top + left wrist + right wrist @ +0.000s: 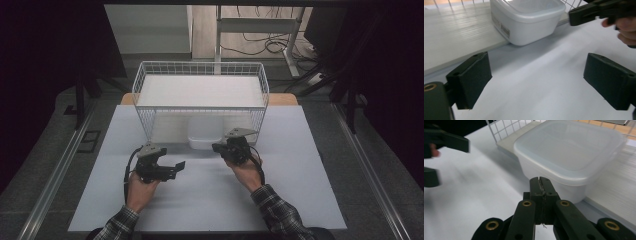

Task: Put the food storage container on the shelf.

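High view is showing both grippers resting over the tabletop (pixel 300 190) near a lidded white container (pixel 203 136): left gripper (pixel 176 167) fingers spread wide, right gripper (pixel 216 147) fingers pressed together, holding nothing.

Dim surroundings — bright tabletop, blurred close edges.

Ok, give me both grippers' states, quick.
Left gripper: open, jaws wide apart, holding nothing.
Right gripper: shut, jaws pressed together, nothing between them, just short of the white container.
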The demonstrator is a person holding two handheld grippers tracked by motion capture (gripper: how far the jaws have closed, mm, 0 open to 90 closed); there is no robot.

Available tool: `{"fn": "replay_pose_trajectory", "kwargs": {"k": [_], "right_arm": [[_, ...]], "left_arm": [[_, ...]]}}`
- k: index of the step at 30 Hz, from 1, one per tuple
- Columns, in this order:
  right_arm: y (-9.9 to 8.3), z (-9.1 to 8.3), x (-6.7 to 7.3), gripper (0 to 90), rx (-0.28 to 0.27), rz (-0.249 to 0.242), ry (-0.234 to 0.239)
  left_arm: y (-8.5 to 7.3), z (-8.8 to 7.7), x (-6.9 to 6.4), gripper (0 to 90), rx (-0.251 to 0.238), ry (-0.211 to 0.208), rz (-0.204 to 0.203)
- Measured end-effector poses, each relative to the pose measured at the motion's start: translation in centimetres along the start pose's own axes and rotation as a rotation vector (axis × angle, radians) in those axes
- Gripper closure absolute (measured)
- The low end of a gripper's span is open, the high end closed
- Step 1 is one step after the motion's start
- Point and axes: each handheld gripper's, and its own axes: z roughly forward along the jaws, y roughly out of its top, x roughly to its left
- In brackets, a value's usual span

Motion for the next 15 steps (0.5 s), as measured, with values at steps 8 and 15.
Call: {"fn": "replay_pose_trajectory", "kwargs": {"k": [8,15], "right_arm": [[0.0,2.2,0.3,88.8,0.028,-0.026,-0.007],[0.1,3.5,-0.2,89.0,0.041,-0.021,-0.015]], "left_arm": [[-2.5,-2.1,-1.0,4.8,-0.003,0.027,0.035],[-3.7,-2.3,-1.8,3.1,0.042,0.004,0.066]]}}
